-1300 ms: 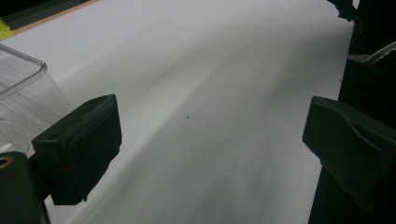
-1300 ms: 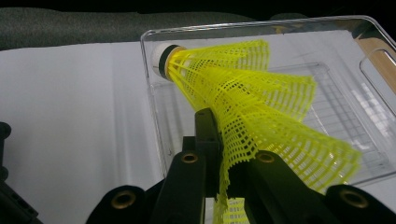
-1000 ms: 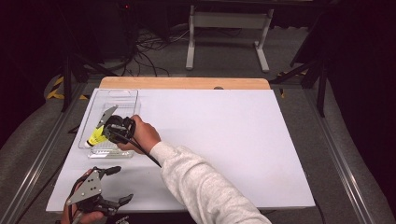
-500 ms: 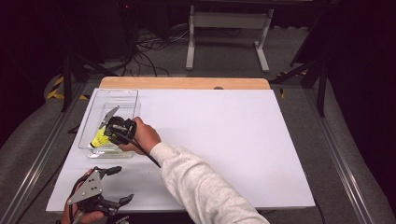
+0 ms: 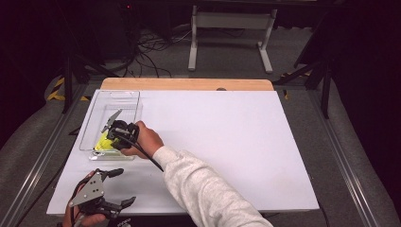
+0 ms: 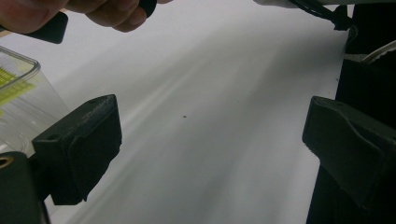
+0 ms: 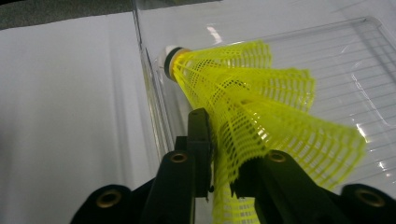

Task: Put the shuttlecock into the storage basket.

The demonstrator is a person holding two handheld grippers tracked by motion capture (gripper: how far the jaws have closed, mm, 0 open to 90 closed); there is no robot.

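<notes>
1. One shuttlecock (image 7: 252, 107): a yellow plastic mesh skirt, flared and scalloped at the rim, gathered into an orange band and a white rounded cap. In my high view it shows as a yellow patch (image 5: 103, 142).
2. It lies inside the tray (image 5: 109, 97), at its near end, with the cap against the clear side wall.
3. One tray: clear hard plastic, rectangular, rounded corners, glossy, faint ribs across the floor (image 7: 355, 60). It sits at the left of the board.
4. My right gripper (image 7: 223, 161): two black jaws, matte, with brass-coloured rivets. The skirt's mesh runs between them. The jaws have just been opening; I see a sliver of space at one pad, and I can't tell whether the pads still pinch the mesh.
5. In the high view the right gripper (image 5: 113, 135) reaches into the tray's near end, hand wrapped around it, a black cable trailing back along a grey knit sleeve (image 5: 203, 189).
6. My left gripper (image 6: 210, 140): two black blocky pads, slightly rough, standing wide apart with nothing between them. In the high view it (image 5: 120, 187) sits at the near left edge, grey three-cornered plate on top.
7. One board (image 5: 227, 142): flat, white, smooth, matte, with a wooden strip (image 5: 189, 84) along the far edge.
</notes>
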